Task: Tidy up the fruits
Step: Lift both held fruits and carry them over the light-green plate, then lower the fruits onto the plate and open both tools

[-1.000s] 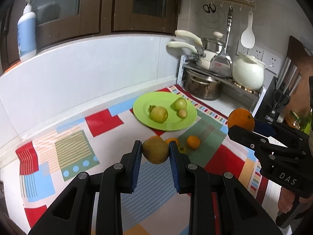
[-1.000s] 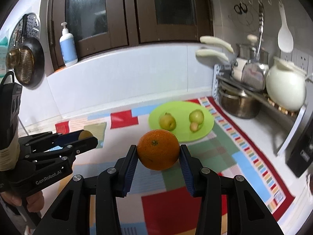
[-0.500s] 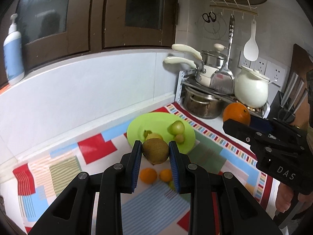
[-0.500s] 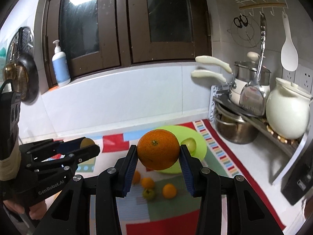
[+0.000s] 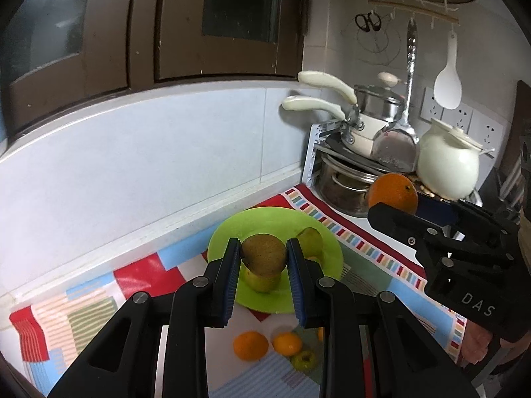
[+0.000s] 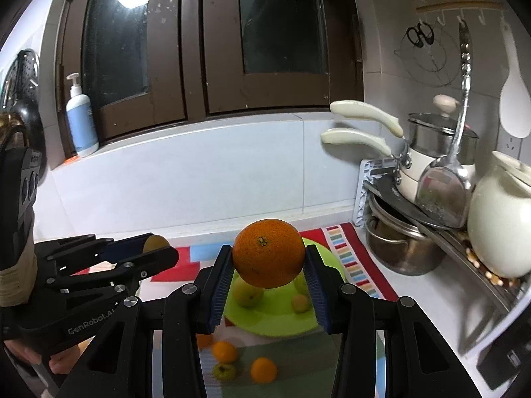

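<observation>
My left gripper (image 5: 264, 258) is shut on a brown kiwi (image 5: 264, 259) and holds it in the air above the green plate (image 5: 265, 222). My right gripper (image 6: 268, 258) is shut on a large orange (image 6: 268, 257), also high above the green plate (image 6: 275, 325). The plate holds a yellow-green pear (image 6: 247, 295), a green fruit partly hidden behind the fingers, and a small tan fruit (image 6: 299, 302). Small oranges (image 5: 250, 345) (image 5: 287, 343) and a small green fruit (image 5: 303, 360) lie on the mat in front of the plate. Each gripper shows in the other's view.
A patterned mat (image 5: 142, 275) covers the counter. At the right stands a rack with steel pots (image 5: 345, 189), white-handled pans (image 5: 358, 132) and a white jar (image 5: 448, 162). Utensils hang above on the wall. A soap bottle (image 6: 81, 122) stands on the window ledge.
Both grippers have risen and moved toward the back wall with their fruit. The plate and loose fruits now sit lower in both views.
</observation>
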A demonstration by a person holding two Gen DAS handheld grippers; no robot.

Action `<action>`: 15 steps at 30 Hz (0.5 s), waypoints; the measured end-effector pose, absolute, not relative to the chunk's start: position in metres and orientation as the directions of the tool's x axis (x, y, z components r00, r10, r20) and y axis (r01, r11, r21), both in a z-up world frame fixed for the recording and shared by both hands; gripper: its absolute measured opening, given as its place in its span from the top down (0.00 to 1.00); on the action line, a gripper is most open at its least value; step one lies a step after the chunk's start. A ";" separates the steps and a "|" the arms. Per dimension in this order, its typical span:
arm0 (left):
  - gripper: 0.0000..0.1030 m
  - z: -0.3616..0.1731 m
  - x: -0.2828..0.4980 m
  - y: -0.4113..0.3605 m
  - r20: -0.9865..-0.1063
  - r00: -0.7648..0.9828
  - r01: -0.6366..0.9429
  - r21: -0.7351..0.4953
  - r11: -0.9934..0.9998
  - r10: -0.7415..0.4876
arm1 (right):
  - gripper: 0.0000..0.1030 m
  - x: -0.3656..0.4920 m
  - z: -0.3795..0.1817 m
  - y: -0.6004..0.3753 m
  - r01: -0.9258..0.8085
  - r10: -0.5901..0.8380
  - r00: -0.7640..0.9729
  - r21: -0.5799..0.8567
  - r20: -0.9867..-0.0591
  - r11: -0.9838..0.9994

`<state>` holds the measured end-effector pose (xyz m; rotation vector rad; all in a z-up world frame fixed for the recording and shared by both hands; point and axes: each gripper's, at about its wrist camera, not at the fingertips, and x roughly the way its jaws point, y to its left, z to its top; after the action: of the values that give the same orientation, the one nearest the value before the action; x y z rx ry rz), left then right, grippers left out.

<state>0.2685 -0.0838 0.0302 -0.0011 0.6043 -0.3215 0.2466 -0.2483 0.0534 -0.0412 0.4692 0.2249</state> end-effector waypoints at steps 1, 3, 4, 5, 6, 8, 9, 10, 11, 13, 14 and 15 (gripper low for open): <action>0.73 0.028 0.274 -0.084 -0.561 0.773 0.297 -0.094 0.950 -0.297 | 0.58 0.254 0.051 -0.249 -0.225 0.206 0.866 0.011 -0.457 0.974; 0.73 0.022 0.286 -0.087 -0.570 0.765 0.300 -0.097 0.949 -0.300 | 0.58 0.266 0.046 -0.251 -0.225 0.205 0.862 0.011 -0.464 0.974; 0.73 0.020 0.291 -0.088 -0.574 0.761 0.301 -0.099 0.948 -0.302 | 0.58 0.272 0.043 -0.252 -0.226 0.206 0.860 0.012 -0.467 0.974; 0.73 0.016 0.297 -0.088 -0.578 0.757 0.304 -0.102 0.947 -0.305 | 0.58 0.280 0.040 -0.253 -0.226 0.206 0.857 0.014 -0.472 0.974; 0.73 0.013 0.304 -0.090 -0.583 0.752 0.307 -0.103 0.946 -0.307 | 0.58 0.287 0.036 -0.253 -0.227 0.207 0.855 0.016 -0.476 0.974; 0.73 0.006 0.315 -0.093 -0.590 0.746 0.311 -0.099 0.945 -0.307 | 0.58 0.298 0.031 -0.255 -0.229 0.208 0.850 0.016 -0.484 0.973; 0.73 0.002 0.321 -0.095 -0.596 0.742 0.314 -0.095 0.945 -0.307 | 0.58 0.304 0.027 -0.257 -0.228 0.207 0.848 0.016 -0.488 0.974; 0.73 -0.001 0.326 -0.096 -0.599 0.740 0.318 -0.092 0.944 -0.307 | 0.58 0.310 0.023 -0.258 -0.228 0.206 0.845 0.016 -0.493 0.974; 0.73 -0.004 0.331 -0.098 -0.602 0.737 0.322 -0.088 0.942 -0.308 | 0.58 0.317 0.019 -0.259 -0.226 0.204 0.842 0.016 -0.500 0.974; 0.73 -0.011 0.341 -0.101 -0.606 0.735 0.327 -0.077 0.942 -0.304 | 0.58 0.328 0.011 -0.263 -0.225 0.204 0.835 0.021 -0.511 0.974; 0.73 -0.014 0.347 -0.102 -0.606 0.735 0.329 -0.071 0.942 -0.303 | 0.58 0.333 0.008 -0.264 -0.225 0.204 0.830 0.023 -0.519 0.974; 0.73 -0.017 0.351 -0.103 -0.606 0.734 0.335 -0.069 0.940 -0.306 | 0.58 0.340 0.003 -0.265 -0.225 0.204 0.825 0.026 -0.527 0.974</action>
<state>0.3510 -0.1031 -0.0173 0.0456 0.6577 -0.3526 0.3399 -0.2654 0.0033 -0.0381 0.5558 0.2279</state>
